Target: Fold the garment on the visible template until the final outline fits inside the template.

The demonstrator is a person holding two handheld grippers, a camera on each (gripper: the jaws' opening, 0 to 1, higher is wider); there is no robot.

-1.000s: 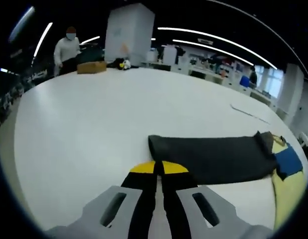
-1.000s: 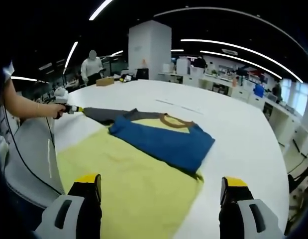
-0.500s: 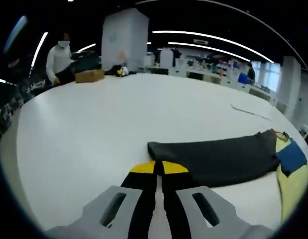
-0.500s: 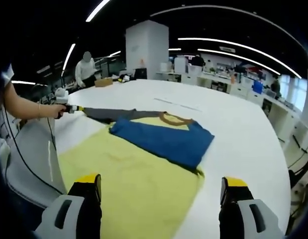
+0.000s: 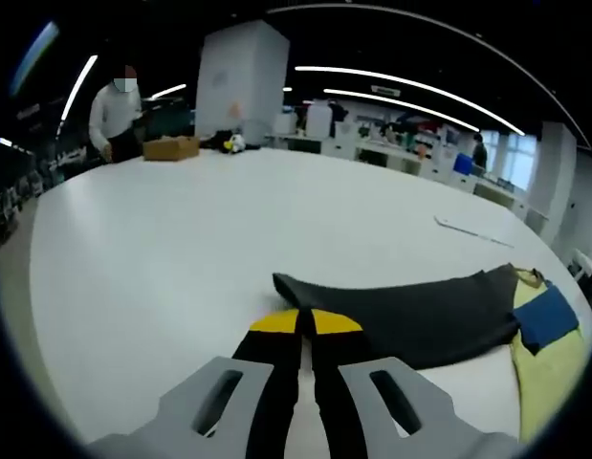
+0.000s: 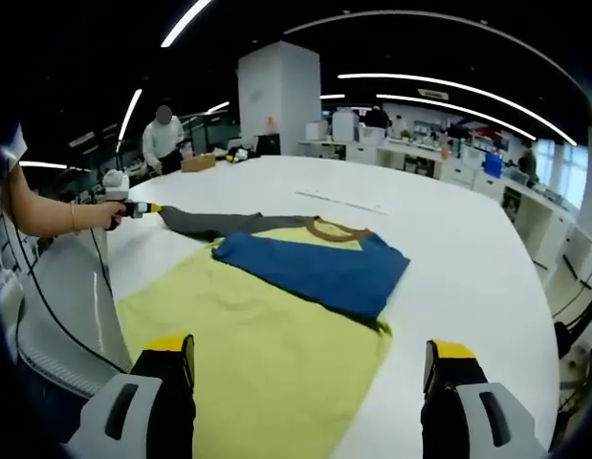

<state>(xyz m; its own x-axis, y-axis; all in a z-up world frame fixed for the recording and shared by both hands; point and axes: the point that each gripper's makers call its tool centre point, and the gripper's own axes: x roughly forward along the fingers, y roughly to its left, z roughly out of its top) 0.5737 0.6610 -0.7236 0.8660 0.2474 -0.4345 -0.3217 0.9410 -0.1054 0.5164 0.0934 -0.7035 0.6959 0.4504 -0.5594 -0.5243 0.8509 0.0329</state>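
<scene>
Left tongs (image 5: 306, 323) stay pressed together, pinching the end of the dark grey sleeve (image 5: 410, 306), which is now drawn slightly nearer and straighter across the white surface (image 5: 181, 229) than a second ago. Right tongs (image 6: 310, 368) remain spread wide, holding nothing, above the yellow garment (image 6: 267, 344). Its blue folded part (image 6: 315, 268) lies flat mid-surface, sleeve stretched out toward the left tongs (image 6: 142, 208).

An open-plan office: ceiling light strips (image 6: 439, 94), rows of desks (image 6: 410, 158), a white pillar (image 6: 279, 96).
</scene>
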